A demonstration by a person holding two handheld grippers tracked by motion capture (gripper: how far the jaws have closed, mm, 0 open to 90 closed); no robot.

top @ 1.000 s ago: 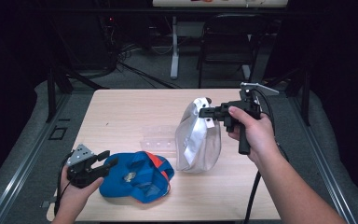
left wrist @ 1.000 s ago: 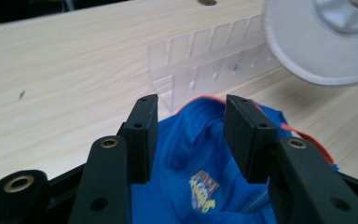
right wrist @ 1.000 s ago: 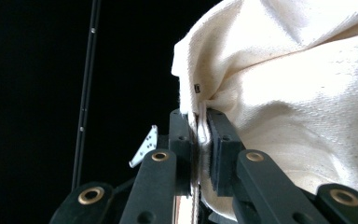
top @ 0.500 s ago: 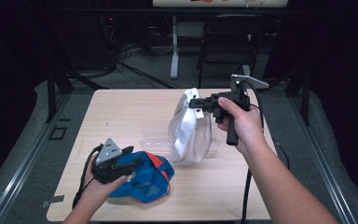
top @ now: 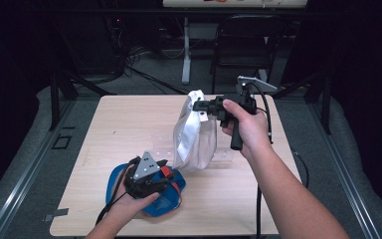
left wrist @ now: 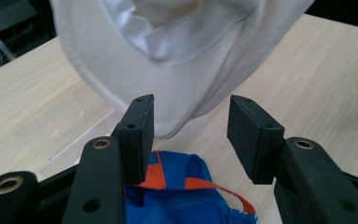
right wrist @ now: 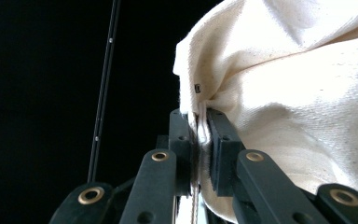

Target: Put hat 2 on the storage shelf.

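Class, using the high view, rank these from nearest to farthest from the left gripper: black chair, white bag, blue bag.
1. Blue bag, directly under the left gripper.
2. White bag, hanging just beyond, to the right.
3. Black chair, behind the table's far edge.

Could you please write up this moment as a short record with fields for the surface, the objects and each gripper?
surface: light wooden table
object 1: white fabric bag with a shiny lining, held up by its top edge, bottom near the table, mouth open toward the left gripper
object 2: blue and orange fabric item, lying flat at the table's front edge
left gripper: open, above the blue and orange item, aimed at the bag
right gripper: shut on the bag's edge
background: dark chair beyond the table
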